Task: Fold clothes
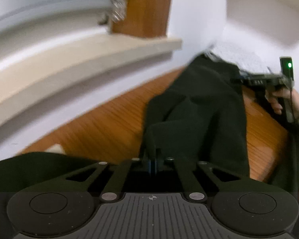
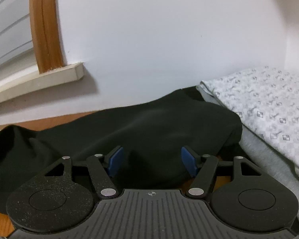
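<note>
**Inspector:** Your left gripper (image 1: 153,162) has its jaws pressed together on a fold of the dark garment (image 1: 197,107). The cloth rises in a ridge straight out of the pads, so I judge it pinched, not merely touched. The garment lies stretched along the wooden table (image 1: 101,125), close under the white wall, its far end against the patterned fabric (image 2: 269,107) and the grey cloth (image 2: 265,159) under that.

**Operator:** And the right side?

**Inspector:** Your right gripper (image 2: 152,162) stands spread, the blue pads (image 2: 115,162) apart, with the garment's bulk lying between and ahead of them. Nothing is gripped there. In the left wrist view your right hand (image 1: 279,99) holds its tool over the far end of the garment.

**Operator:** Which step is this, then?

**Inspector:** I judge an early fold: one end is secured, the other not yet taken. The cloth is rumpled, with no clean crease to be seen.

**Operator:** What does the next move call for?

**Inspector:** Bring the right pads onto an edge, not the thick middle, and close them. Then carry both ends over together, keeping the cloth taut. Mind the patterned fabric just beside; a careless grab could catch it too.
</note>
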A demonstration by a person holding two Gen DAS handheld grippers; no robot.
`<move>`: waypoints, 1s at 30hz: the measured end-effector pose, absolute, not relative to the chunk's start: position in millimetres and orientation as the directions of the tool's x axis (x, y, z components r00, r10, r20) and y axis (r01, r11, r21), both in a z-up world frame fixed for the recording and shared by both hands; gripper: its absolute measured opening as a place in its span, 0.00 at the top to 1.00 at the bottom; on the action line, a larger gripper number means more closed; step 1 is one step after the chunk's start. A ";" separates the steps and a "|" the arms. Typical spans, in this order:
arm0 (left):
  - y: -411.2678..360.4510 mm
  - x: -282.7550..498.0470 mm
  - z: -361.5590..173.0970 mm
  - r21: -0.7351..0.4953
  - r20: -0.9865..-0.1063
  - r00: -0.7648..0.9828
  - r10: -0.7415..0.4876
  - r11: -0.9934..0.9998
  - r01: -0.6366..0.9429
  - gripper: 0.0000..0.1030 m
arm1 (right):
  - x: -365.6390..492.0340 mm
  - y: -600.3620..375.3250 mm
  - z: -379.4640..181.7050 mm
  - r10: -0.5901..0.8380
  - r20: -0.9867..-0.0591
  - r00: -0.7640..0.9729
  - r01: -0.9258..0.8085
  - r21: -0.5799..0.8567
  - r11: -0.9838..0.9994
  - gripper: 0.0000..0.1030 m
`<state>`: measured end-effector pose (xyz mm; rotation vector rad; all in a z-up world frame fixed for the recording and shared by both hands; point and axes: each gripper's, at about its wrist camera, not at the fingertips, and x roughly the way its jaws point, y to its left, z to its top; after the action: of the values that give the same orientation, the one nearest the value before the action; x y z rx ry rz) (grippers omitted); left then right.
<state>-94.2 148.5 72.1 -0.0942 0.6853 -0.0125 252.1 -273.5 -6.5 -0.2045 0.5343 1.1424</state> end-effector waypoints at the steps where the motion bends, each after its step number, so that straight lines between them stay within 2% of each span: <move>1: 158.2 -106.6 77.9 -0.117 -0.596 0.802 -0.032 0.992 -0.047 0.97 | 251.9 -274.5 -6.3 0.812 -0.496 0.309 -0.903 0.115 0.414 0.38; 3: 178.6 -128.9 89.6 -0.169 -0.541 0.841 -0.012 0.981 -0.095 0.97 | 251.3 -276.4 -6.2 0.816 -0.485 0.313 -0.902 0.116 0.415 0.38; 5: 195.5 -146.6 97.2 -0.167 -0.527 0.847 0.065 0.970 -0.179 0.97 | 250.6 -275.2 -6.5 0.813 -0.490 0.315 -0.902 0.111 0.417 0.38; 8: 208.4 -153.5 94.0 -0.102 -0.566 0.804 0.183 0.952 -0.288 0.89 | 250.8 -271.9 -7.4 0.805 -0.506 0.310 -0.903 0.107 0.415 0.38; 12: 204.3 -154.8 95.9 -0.077 -0.558 0.799 0.226 0.944 -0.321 0.50 | 254.8 -269.5 -8.9 0.800 -0.524 0.290 -0.901 0.132 0.413 0.38; 16: 190.6 -153.9 102.4 -0.051 -0.505 0.826 0.250 0.947 -0.318 0.34 | 263.8 -271.5 -10.9 0.802 -0.532 0.271 -0.885 0.191 0.425 0.39; 20: 187.0 -151.1 100.9 -0.036 -0.457 0.846 0.275 0.945 -0.326 0.31 | 268.7 -279.0 -11.0 0.801 -0.513 0.308 -0.851 0.227 0.473 0.40; 23: 196.3 -156.2 86.3 -0.084 -0.439 0.859 0.265 0.939 -0.333 0.31 | 275.4 -280.8 -14.1 0.758 -0.542 0.363 -0.800 0.236 0.551 0.40; 27: 208.3 -160.9 64.5 -0.151 -0.445 0.865 0.233 0.932 -0.329 0.30 | 282.8 -280.5 -17.3 0.745 -0.568 0.350 -0.774 0.273 0.572 0.43; 28: 210.2 -161.6 60.8 -0.167 -0.442 0.869 0.223 0.931 -0.324 0.30 | 281.0 -279.3 -16.5 0.742 -0.571 0.352 -0.779 0.261 0.571 0.45; 30: 213.3 -162.2 54.8 -0.195 -0.436 0.876 0.206 0.929 -0.315 0.30 | 278.1 -277.8 -15.4 0.734 -0.576 0.361 -0.786 0.236 0.571 0.63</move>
<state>-162.2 213.3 54.8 -0.2654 0.4230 0.2753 278.1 -277.8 -15.4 -0.0849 0.6955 0.9806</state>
